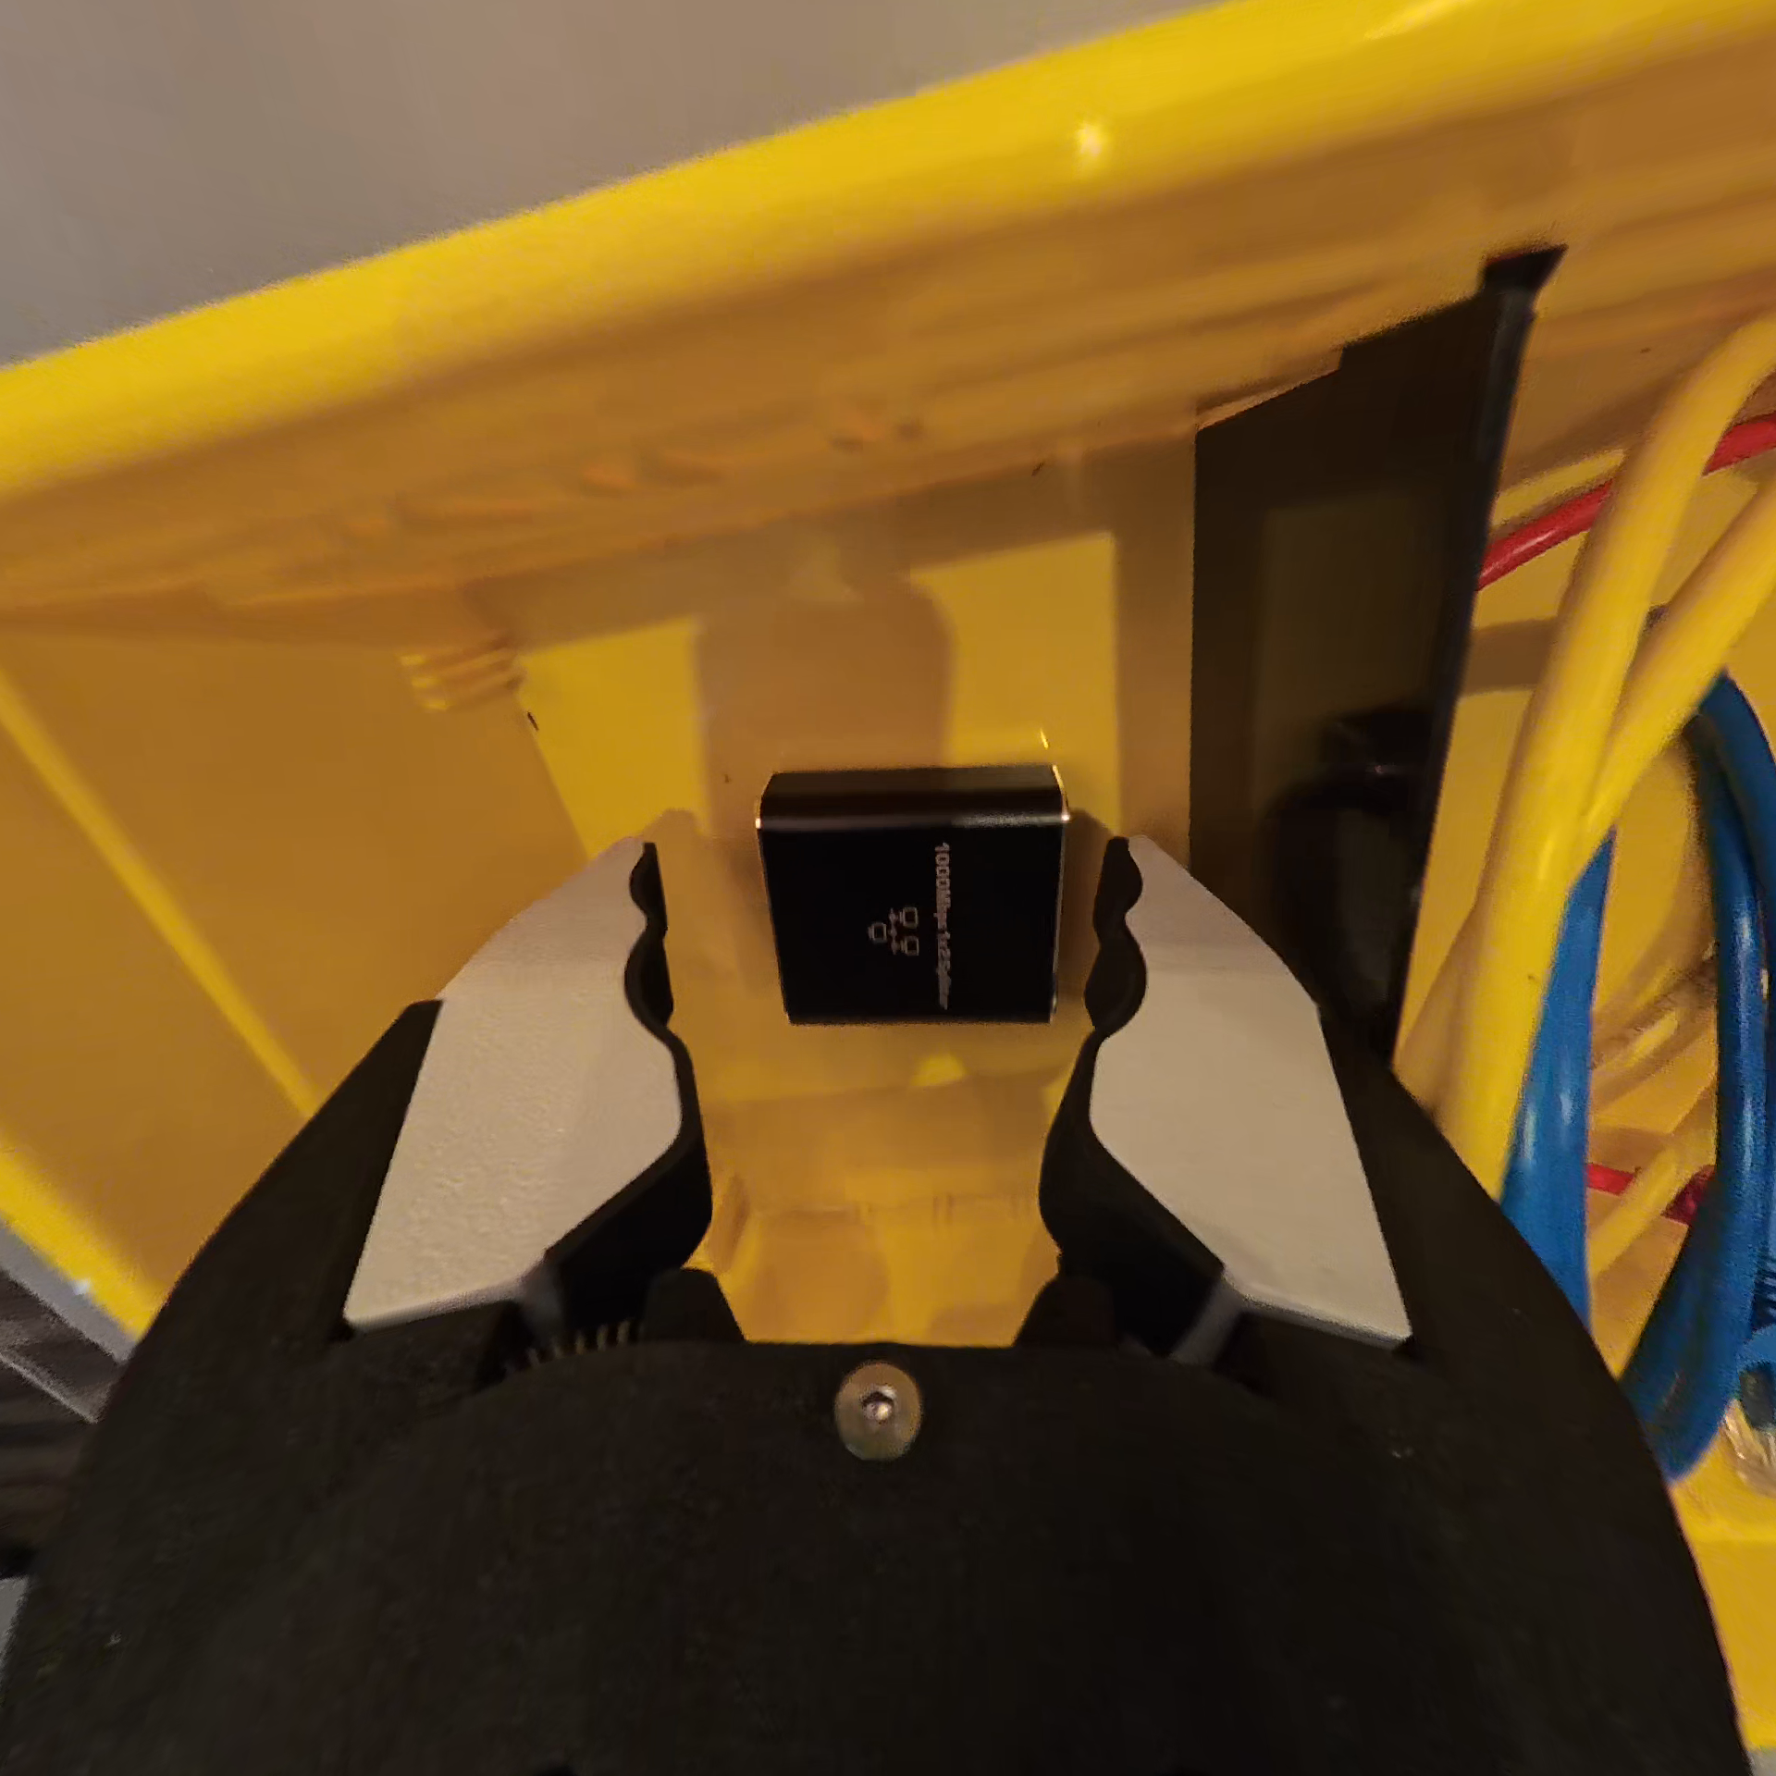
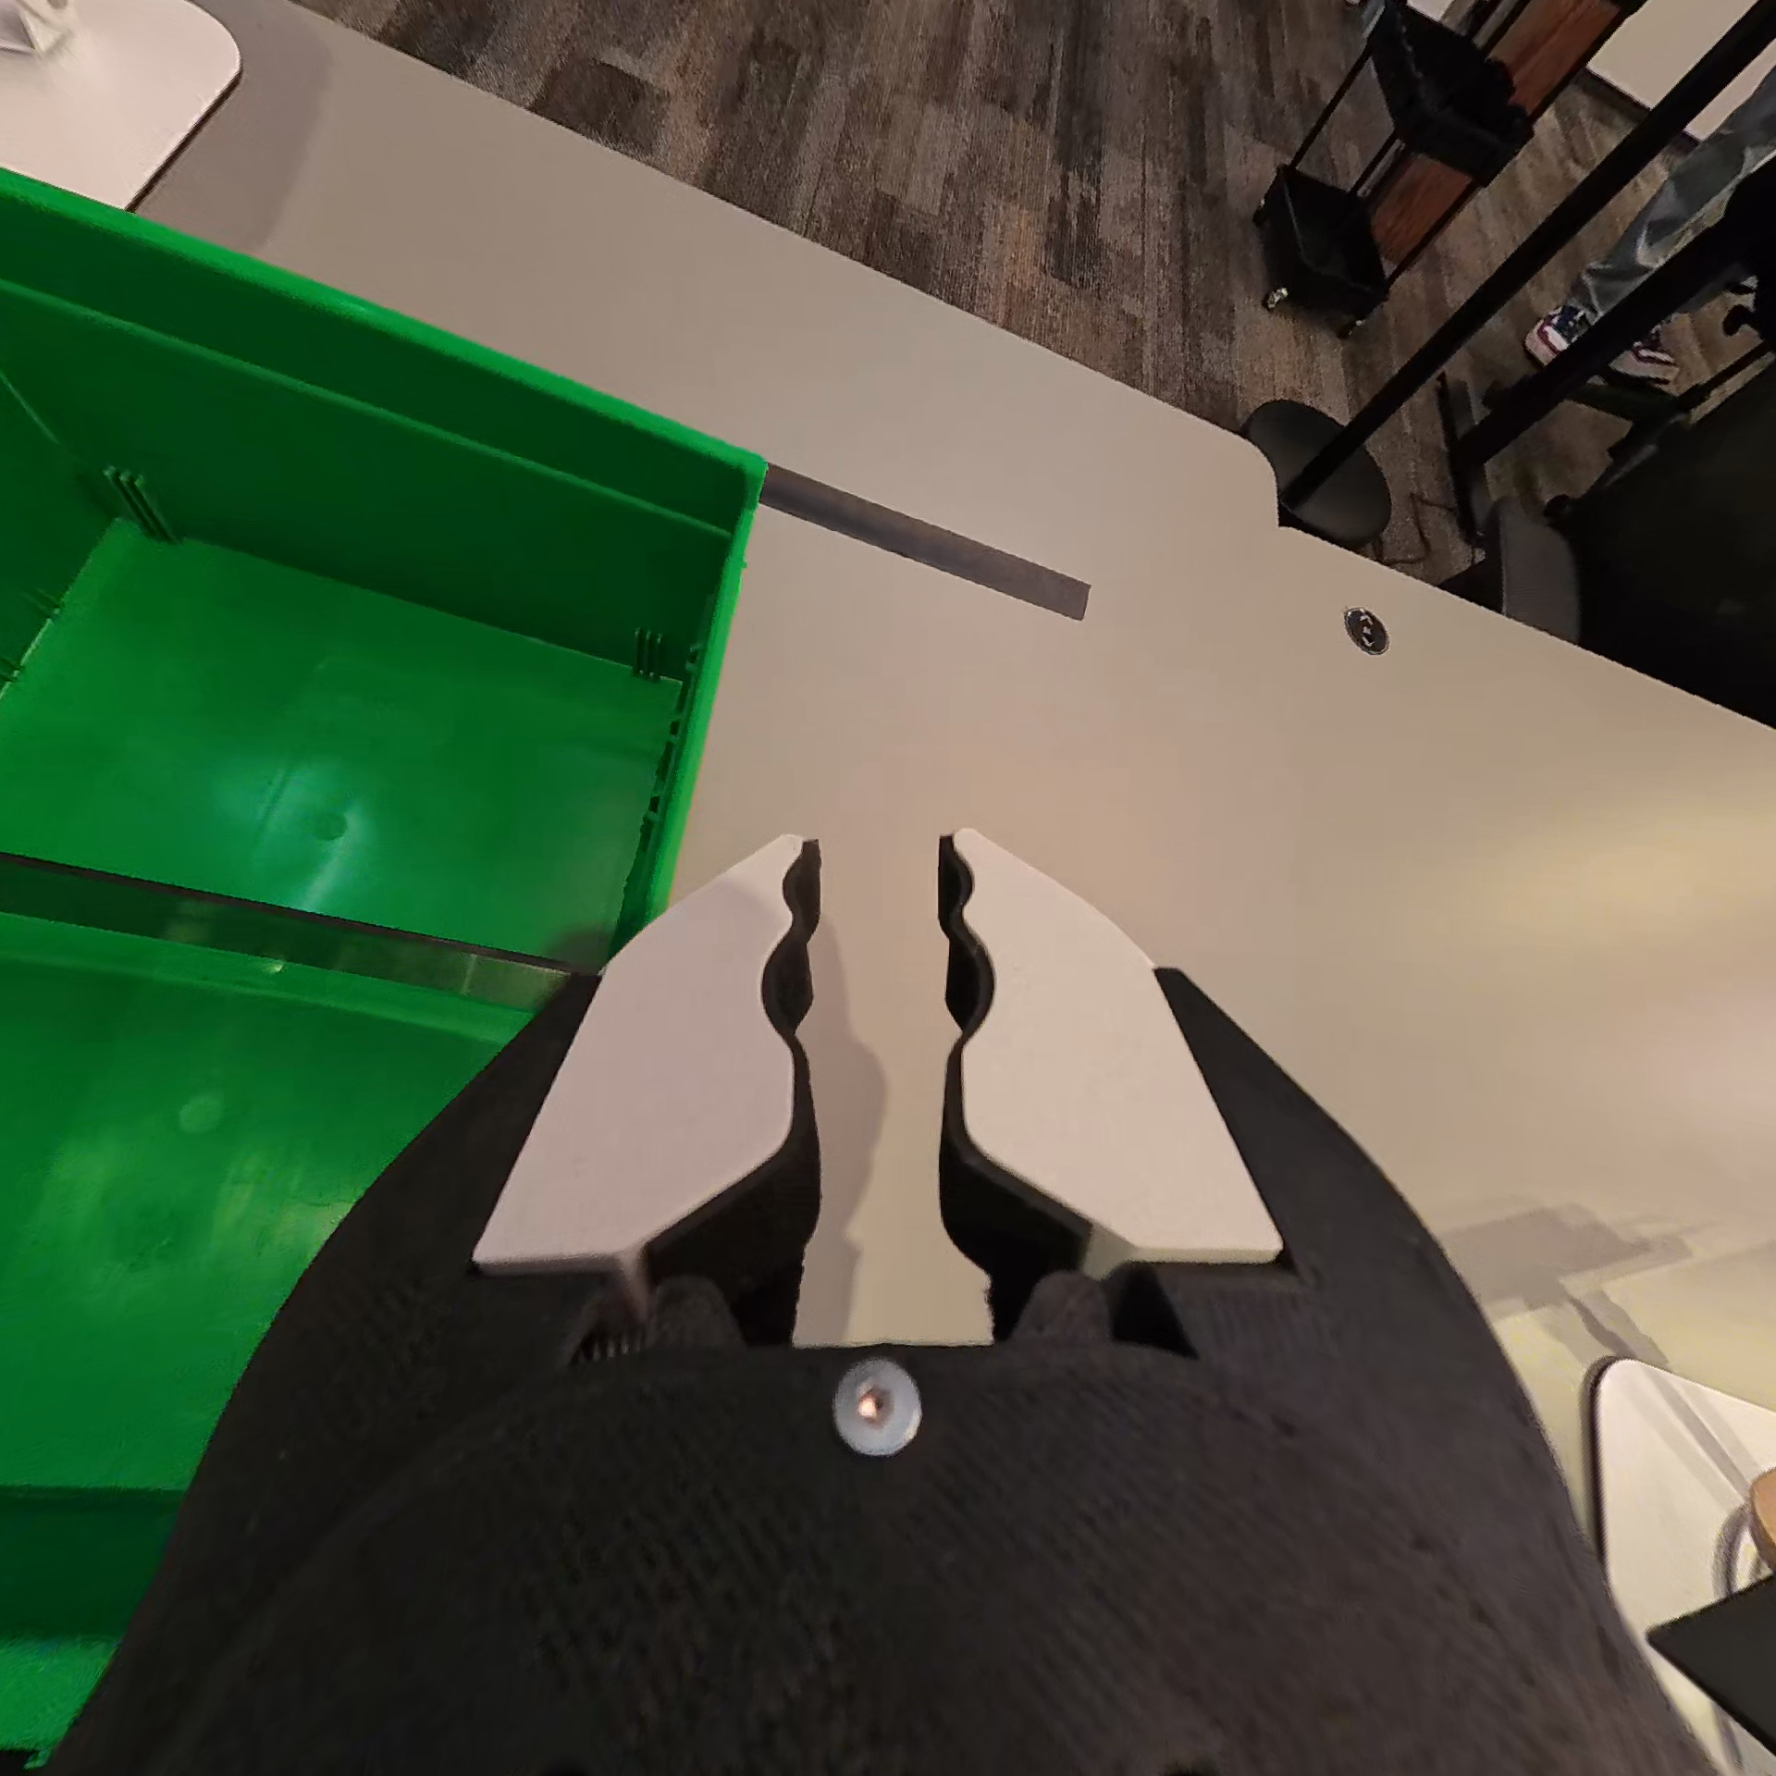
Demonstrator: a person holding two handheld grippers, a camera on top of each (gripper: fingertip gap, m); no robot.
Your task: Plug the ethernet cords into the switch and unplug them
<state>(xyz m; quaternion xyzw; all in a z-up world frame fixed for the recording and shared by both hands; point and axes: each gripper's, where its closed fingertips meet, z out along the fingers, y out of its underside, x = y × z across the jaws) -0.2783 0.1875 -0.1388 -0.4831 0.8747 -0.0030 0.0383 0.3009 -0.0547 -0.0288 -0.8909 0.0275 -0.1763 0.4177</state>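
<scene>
Two grippers: left gripper [image 1: 884, 855] spread wide, right gripper [image 2: 879, 851] narrow, both empty.
Switch: small black switch [image 1: 913, 913] lay between left pads, untouched, in yellow bin [image 1: 673, 404].
Risk: closing off-centre might skid it away.
Views: ethernet cords [image 1: 1576, 865] appeared far right only leftward; green bin [image 2: 336, 769], table [image 2: 1249, 865] only rightward.

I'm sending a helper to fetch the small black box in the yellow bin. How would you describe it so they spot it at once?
Look inside the yellow bin, in the compartment left of the dark divider. On its floor, between the open left gripper fingers without touching them, lies the small black box. It is the only loose item there; the yellow, blue and red cables sit beyond the divider.
</scene>
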